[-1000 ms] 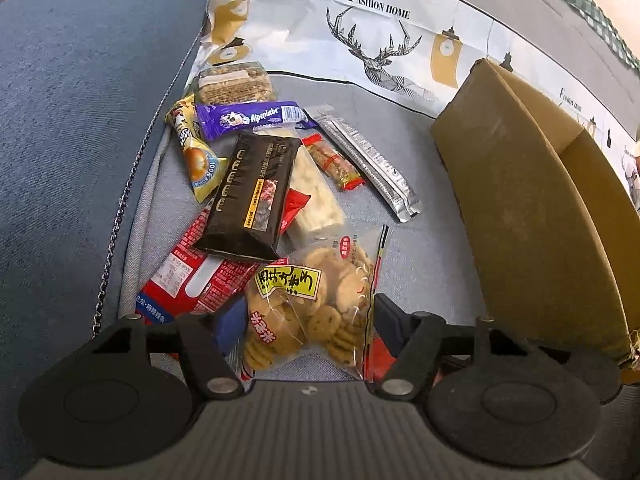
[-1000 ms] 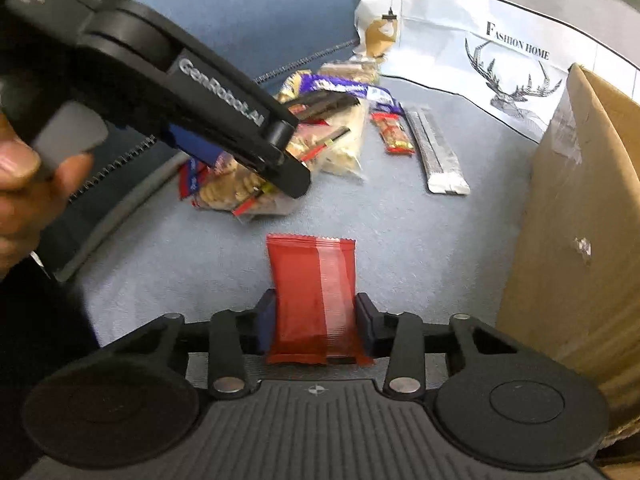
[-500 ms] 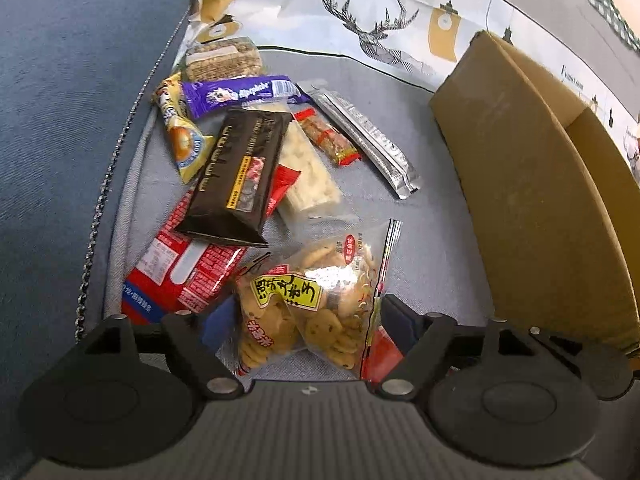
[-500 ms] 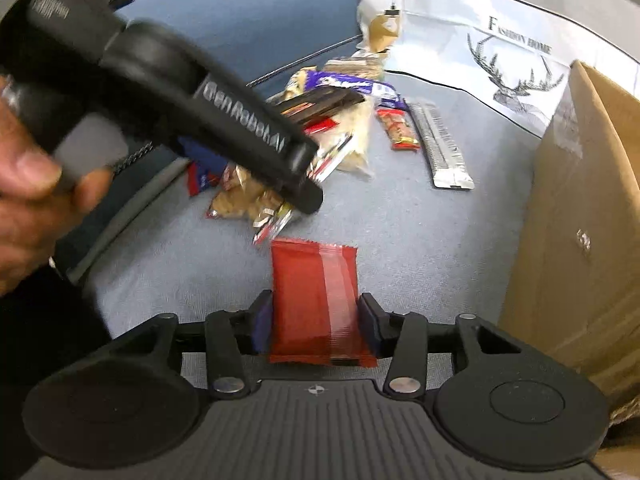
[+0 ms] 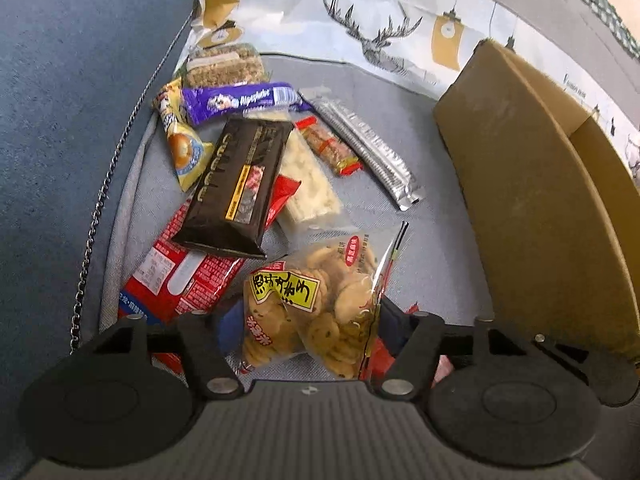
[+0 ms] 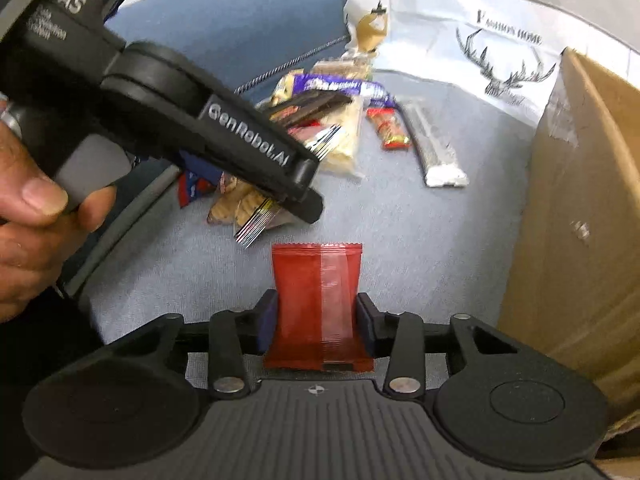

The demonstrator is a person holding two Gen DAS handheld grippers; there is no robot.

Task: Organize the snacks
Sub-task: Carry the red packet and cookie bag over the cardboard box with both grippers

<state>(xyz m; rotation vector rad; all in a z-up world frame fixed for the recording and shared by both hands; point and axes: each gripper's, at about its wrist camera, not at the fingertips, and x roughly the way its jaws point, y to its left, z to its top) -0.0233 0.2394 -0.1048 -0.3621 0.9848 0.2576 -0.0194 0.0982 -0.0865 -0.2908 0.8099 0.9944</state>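
Gripping a cookie bag in the left gripper, red packet in the right gripper

cardboard box cut off at rt edge, red box partly under black pack

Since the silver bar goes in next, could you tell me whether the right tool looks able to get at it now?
Probably not yet: the right tool is shut on the red packet. The silver bar itself lies uncovered on the grey cloth, beside the cardboard box.
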